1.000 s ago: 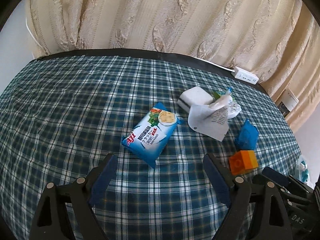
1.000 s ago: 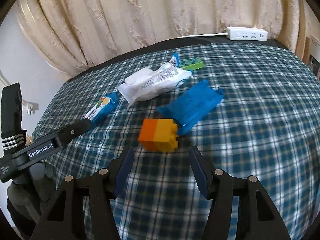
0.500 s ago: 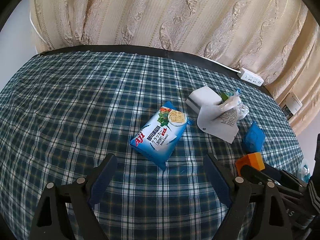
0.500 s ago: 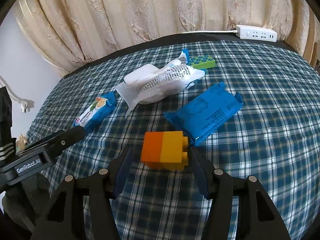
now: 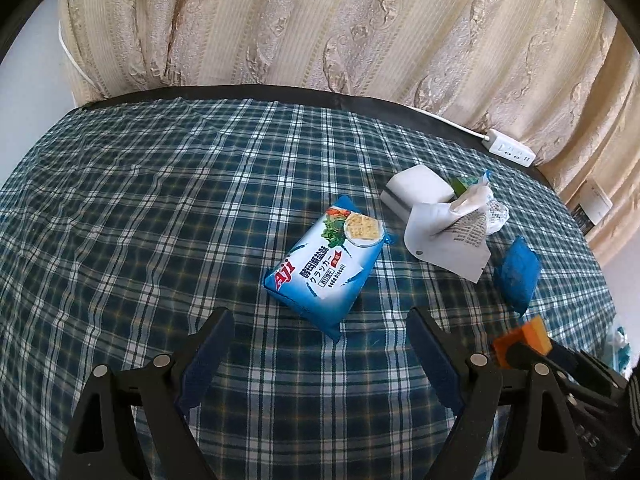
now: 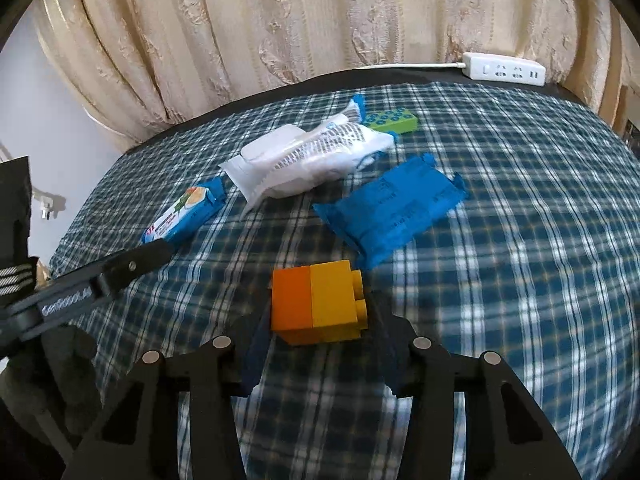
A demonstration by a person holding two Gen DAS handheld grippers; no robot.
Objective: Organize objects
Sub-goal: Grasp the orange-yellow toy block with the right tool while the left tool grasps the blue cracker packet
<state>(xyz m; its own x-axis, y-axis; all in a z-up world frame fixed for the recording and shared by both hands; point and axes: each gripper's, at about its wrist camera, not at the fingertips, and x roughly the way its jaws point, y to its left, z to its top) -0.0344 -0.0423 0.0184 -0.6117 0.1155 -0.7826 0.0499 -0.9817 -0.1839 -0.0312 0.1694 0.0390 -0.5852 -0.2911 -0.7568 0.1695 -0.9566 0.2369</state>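
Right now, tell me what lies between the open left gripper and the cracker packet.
Nothing but bare plaid cloth: in the left wrist view, the left gripper stands open just short of the cracker packet.

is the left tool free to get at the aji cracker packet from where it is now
Probably yes. The left tool is open and empty, and the Aji cracker packet lies flat just ahead of its fingers with only bare plaid cloth between; the right tool is off to the side, closing around the orange-yellow block.

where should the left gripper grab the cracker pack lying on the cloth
Across the middle of the cracker pack, on its two long edges, coming down from above. It lies flat and slanted, so the open left gripper would need rolling to square with it.
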